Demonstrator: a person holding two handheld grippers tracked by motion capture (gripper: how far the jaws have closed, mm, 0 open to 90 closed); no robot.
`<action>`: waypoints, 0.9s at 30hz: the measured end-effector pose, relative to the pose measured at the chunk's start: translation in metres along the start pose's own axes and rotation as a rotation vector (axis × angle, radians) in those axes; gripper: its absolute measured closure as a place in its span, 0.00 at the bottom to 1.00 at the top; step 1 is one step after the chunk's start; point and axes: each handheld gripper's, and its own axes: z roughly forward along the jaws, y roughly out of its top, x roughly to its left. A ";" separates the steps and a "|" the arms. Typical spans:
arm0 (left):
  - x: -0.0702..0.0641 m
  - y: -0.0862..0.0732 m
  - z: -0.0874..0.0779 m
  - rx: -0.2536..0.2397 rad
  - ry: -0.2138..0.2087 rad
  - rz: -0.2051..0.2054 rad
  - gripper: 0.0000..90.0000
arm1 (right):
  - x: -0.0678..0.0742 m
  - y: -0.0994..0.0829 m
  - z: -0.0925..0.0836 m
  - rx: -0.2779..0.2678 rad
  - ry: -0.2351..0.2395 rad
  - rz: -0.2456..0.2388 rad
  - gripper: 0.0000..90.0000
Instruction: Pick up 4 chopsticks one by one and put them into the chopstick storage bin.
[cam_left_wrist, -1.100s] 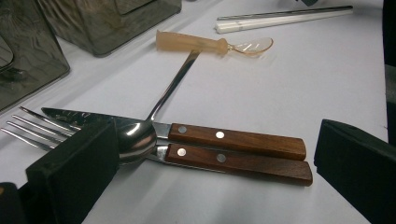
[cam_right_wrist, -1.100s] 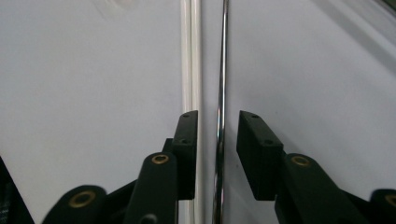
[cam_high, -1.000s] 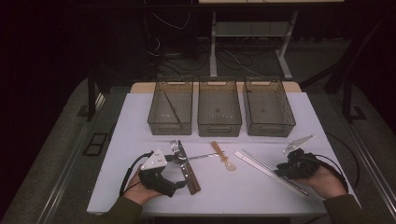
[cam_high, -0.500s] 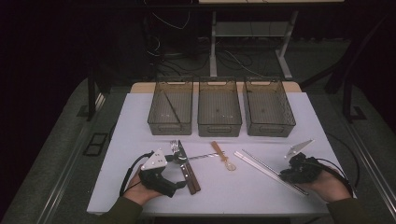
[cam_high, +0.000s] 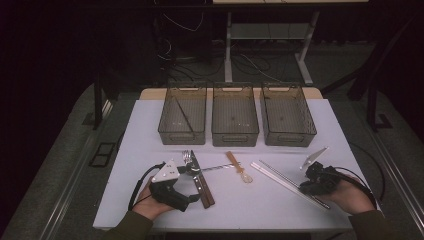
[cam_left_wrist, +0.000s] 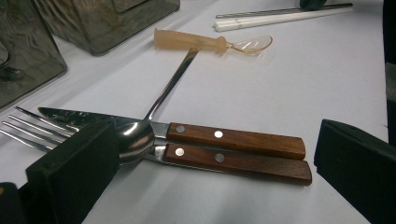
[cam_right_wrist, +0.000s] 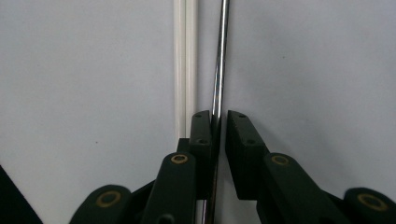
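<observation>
The right gripper (cam_right_wrist: 218, 122) had just been closing, and its jaws were nearly together on a thin steel rod (cam_right_wrist: 220, 60), which ran between them and away along the table (cam_right_wrist: 317, 60). There was still a small gap at one pad, so I cannot tell if the rod was really clamped. Two white chopsticks (cam_right_wrist: 185, 56) lay just beside the rod, parallel to it.

The left gripper (cam_left_wrist: 210, 154) stood wide open. Between its jaws lay a knife (cam_left_wrist: 233, 138) and a fork (cam_left_wrist: 243, 164), side by side, both with wooden handles. A steel spoon (cam_left_wrist: 135, 136) lay across them. Farther off was a small amber spoon (cam_left_wrist: 210, 43), near the bins (cam_high: 235, 115).
</observation>
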 end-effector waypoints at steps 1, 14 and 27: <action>0.000 0.000 0.000 -0.002 0.000 -0.001 0.00 | -0.001 0.002 0.000 0.016 0.005 0.002 0.90; 0.000 0.000 0.001 -0.001 -0.002 -0.001 0.00 | 0.001 0.029 0.005 0.207 -0.012 0.022 0.92; 0.000 0.000 0.000 0.002 -0.001 0.002 0.00 | 0.002 0.030 0.005 0.212 -0.028 0.036 0.95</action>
